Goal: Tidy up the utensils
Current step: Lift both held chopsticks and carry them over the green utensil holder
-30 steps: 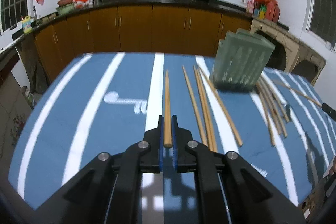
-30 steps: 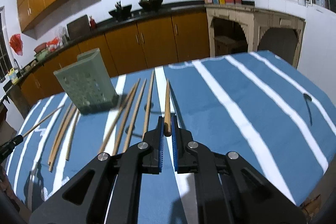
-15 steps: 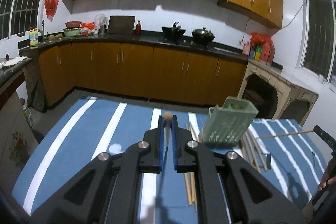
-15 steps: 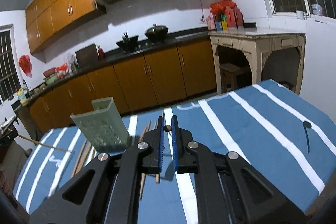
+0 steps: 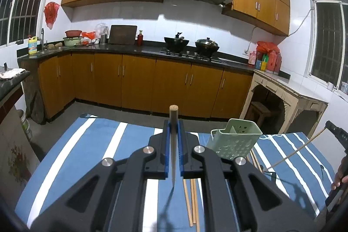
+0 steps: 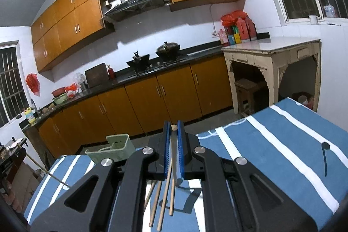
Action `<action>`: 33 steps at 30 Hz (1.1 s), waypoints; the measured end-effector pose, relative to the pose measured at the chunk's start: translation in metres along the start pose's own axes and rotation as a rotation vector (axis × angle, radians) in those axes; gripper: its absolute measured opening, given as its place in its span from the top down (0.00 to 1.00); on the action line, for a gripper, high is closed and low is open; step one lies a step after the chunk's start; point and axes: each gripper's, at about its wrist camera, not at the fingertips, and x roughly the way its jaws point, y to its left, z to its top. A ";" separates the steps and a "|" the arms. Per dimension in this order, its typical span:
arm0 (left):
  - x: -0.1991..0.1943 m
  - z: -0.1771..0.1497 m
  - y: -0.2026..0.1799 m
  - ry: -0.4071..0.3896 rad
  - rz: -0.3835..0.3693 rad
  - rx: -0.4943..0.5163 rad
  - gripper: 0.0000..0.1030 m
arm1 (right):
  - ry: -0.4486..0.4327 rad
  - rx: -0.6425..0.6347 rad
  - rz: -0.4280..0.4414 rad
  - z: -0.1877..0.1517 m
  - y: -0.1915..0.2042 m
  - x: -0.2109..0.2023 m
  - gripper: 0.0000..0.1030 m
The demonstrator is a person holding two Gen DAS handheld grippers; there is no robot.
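My left gripper [image 5: 173, 123] is shut on a wooden chopstick [image 5: 173, 145], held in the air and pointing forward, its round end past the blue pads. The green perforated utensil holder [image 5: 233, 142] stands on the blue striped tablecloth [image 5: 91, 145], just right of this gripper. Loose chopsticks [image 5: 192, 199] lie below the jaws. My right gripper [image 6: 173, 126] is shut on a second chopstick [image 6: 174, 158], also lifted. In the right wrist view the holder [image 6: 115, 149] is to the left, with loose chopsticks [image 6: 163, 199] under the jaws.
The table's far edge [image 5: 121, 122] drops to the kitchen floor, with wooden cabinets [image 5: 139, 84] beyond. A cream side table [image 6: 271, 58] stands to the right. At the far right of the left wrist view are the other gripper [image 5: 336, 133] and a hand [image 5: 339, 177].
Both grippers have risen and tilted up, lifting their chopsticks off the tablecloth. The table has dropped low in both views and the kitchen wall now fills them.
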 end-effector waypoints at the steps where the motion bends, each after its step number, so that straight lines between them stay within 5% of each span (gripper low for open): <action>1: 0.000 0.000 0.000 0.001 0.000 -0.001 0.92 | 0.000 -0.003 -0.001 0.001 0.001 0.001 0.92; 22: 0.009 0.000 -0.009 0.011 0.005 -0.002 0.92 | -0.008 -0.014 -0.019 0.003 0.014 0.014 0.93; 33: -0.008 0.051 -0.024 -0.101 -0.055 0.015 0.93 | -0.166 -0.060 0.081 0.066 0.047 -0.017 0.93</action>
